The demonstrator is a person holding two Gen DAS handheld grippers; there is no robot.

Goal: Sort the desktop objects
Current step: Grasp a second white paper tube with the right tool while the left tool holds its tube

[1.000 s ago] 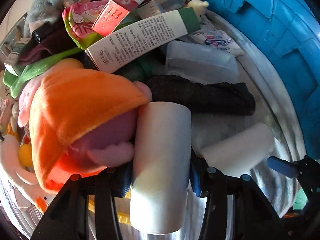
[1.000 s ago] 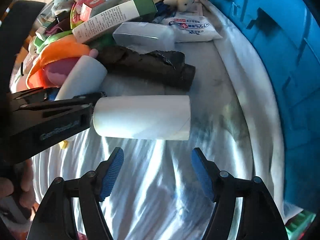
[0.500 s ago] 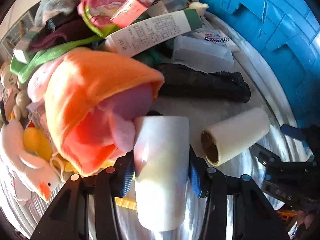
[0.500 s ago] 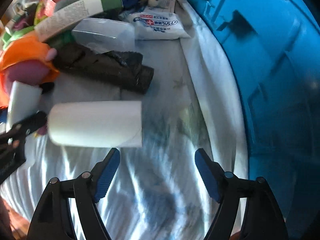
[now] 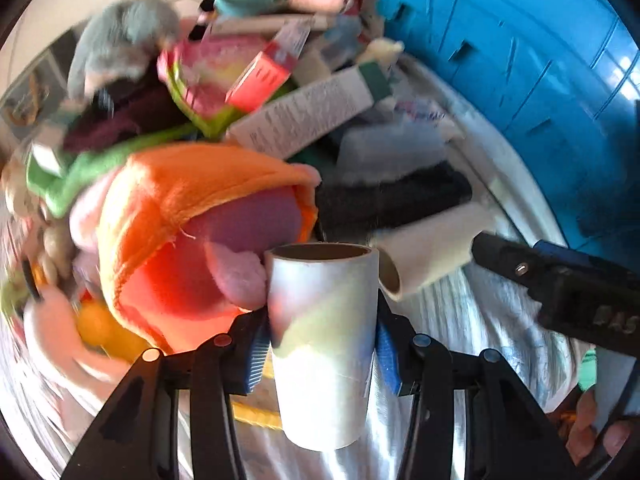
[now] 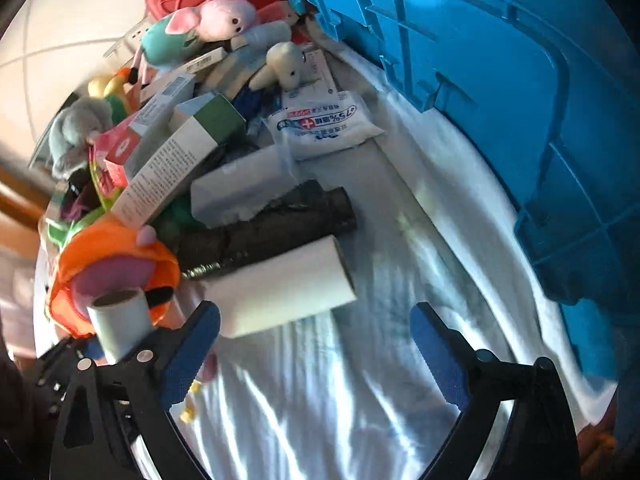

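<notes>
My left gripper point(image 5: 322, 354) is shut on a white roll point(image 5: 324, 340) and holds it upright above the white cloth; the same roll shows in the right wrist view point(image 6: 120, 324). A second white roll point(image 6: 284, 290) lies on its side on the cloth, also seen in the left wrist view point(image 5: 430, 252). My right gripper point(image 6: 316, 354) is open and empty, just in front of that lying roll. In the left wrist view the right gripper's finger point(image 5: 560, 280) reaches in from the right, touching the roll's end.
A pile of boxes, plush toys and packets fills the left: an orange plush point(image 5: 192, 216), a black roll point(image 6: 276, 228), a white-green box point(image 6: 176, 164), a wipes pack point(image 6: 324, 126). A blue crate point(image 6: 520, 92) walls the right side. White cloth point(image 6: 360, 400) covers the table.
My left gripper has lifted its white roll up and tilted it upright. My right gripper has moved back and left, closer to the lying roll, still open.
</notes>
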